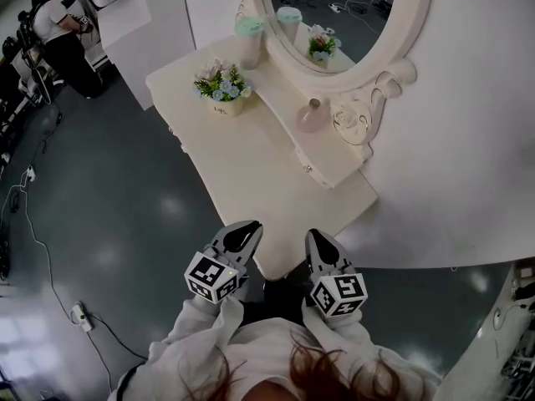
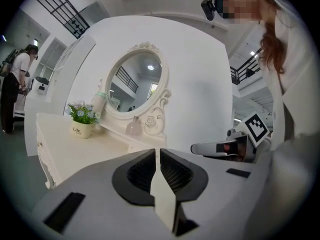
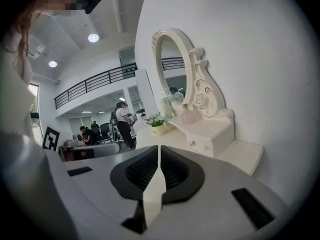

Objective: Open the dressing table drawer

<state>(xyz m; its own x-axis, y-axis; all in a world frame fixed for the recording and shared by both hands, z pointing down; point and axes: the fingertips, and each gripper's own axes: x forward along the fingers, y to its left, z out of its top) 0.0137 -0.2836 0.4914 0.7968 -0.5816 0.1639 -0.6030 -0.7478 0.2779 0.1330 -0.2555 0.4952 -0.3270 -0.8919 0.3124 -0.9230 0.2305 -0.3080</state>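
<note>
The cream dressing table [image 1: 251, 165] stands ahead of me against a white wall, with an oval mirror [image 1: 334, 15] on it. A raised shelf under the mirror holds small drawers with knobs [image 3: 191, 143], all closed. My left gripper [image 1: 248, 228] and right gripper [image 1: 318, 239] hover side by side just short of the table's near end, touching nothing. In the left gripper view, the left gripper [image 2: 158, 156] is shut with nothing in it. The right gripper [image 3: 159, 154] is likewise shut with nothing between its jaws.
A flower pot [image 1: 222, 84], a pink bottle [image 1: 313, 117] and a green-lidded cup [image 1: 249, 40] stand on the table top. A person [image 1: 58, 32] stands at the far left by white cabinets. Cables and a plug [image 1: 79, 314] lie on the grey floor at left.
</note>
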